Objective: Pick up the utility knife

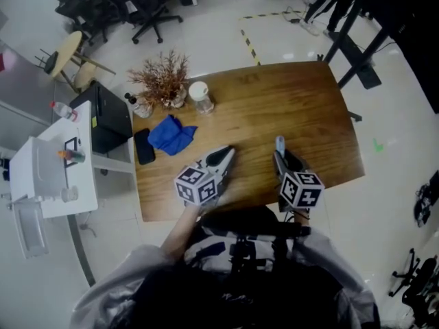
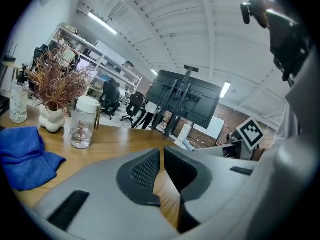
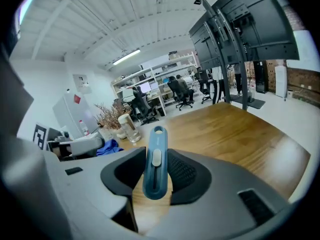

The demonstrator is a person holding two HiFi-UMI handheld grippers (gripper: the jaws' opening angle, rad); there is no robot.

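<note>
A blue utility knife [image 3: 155, 161] with a pale slider stands lengthwise between the pads of my right gripper [image 3: 156, 176], which is shut on it and holds it above the wooden table [image 3: 235, 129]. In the head view the knife [image 1: 280, 143] sticks out forward from the right gripper [image 1: 283, 157] over the table's near right part. My left gripper [image 1: 223, 157] hovers over the near middle of the table [image 1: 288, 101]. Its jaws [image 2: 161, 176] are shut with nothing between them.
At the table's far left stand a white vase of dried twigs [image 1: 163, 81], a clear water bottle [image 1: 201, 96] and a small bottle [image 1: 139, 105]. A crumpled blue cloth [image 1: 171, 135] and a black phone [image 1: 144, 146] lie near the left edge. A white cabinet [image 1: 51, 170] stands left of the table.
</note>
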